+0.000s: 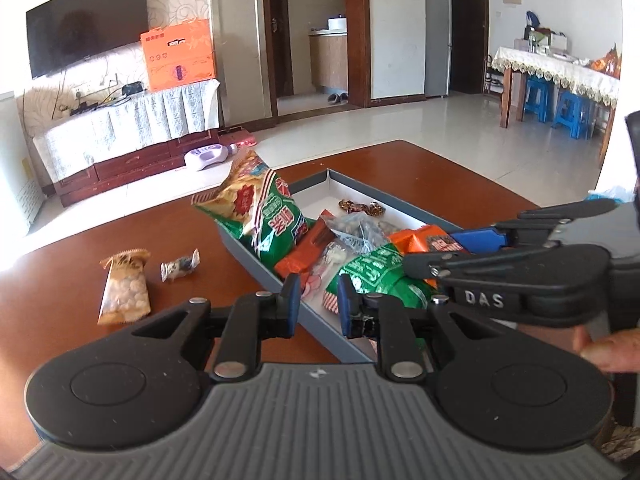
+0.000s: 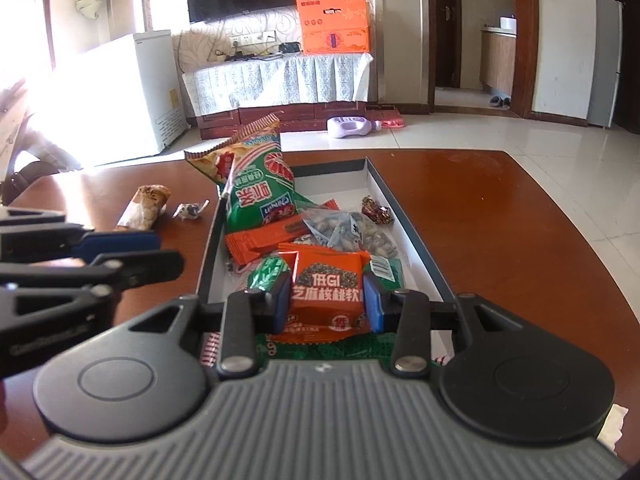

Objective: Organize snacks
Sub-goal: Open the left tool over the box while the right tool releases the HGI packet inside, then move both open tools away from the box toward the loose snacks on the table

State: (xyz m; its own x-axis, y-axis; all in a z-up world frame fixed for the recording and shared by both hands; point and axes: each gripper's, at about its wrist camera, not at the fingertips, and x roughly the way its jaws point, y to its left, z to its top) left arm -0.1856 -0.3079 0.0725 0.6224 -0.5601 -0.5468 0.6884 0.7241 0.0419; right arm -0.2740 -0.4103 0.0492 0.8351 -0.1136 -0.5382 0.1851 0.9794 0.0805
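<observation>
A grey tray (image 1: 256, 258) (image 2: 404, 216) on the brown table holds a tall green chip bag (image 1: 276, 220) (image 2: 256, 188), orange bars, a clear bag of seeds (image 2: 348, 232) and wrapped candies. My right gripper (image 2: 328, 306) (image 1: 432, 248) is over the tray's near end. Its blue pads touch both sides of an orange snack packet (image 2: 326, 288) (image 1: 424, 240). My left gripper (image 1: 319, 302) (image 2: 160, 252) hovers at the tray's left edge, shut with nothing in it. A peanut pack (image 1: 124, 288) (image 2: 144, 208) and a small wrapped candy (image 1: 180, 266) (image 2: 190, 211) lie on the table left of the tray.
A hand (image 1: 612, 352) grips the right tool's handle. Bare table top (image 2: 500, 240) lies right of the tray. Beyond the table's far edge are tiled floor, a purple bottle (image 2: 352, 126) and a covered TV stand (image 2: 280, 80).
</observation>
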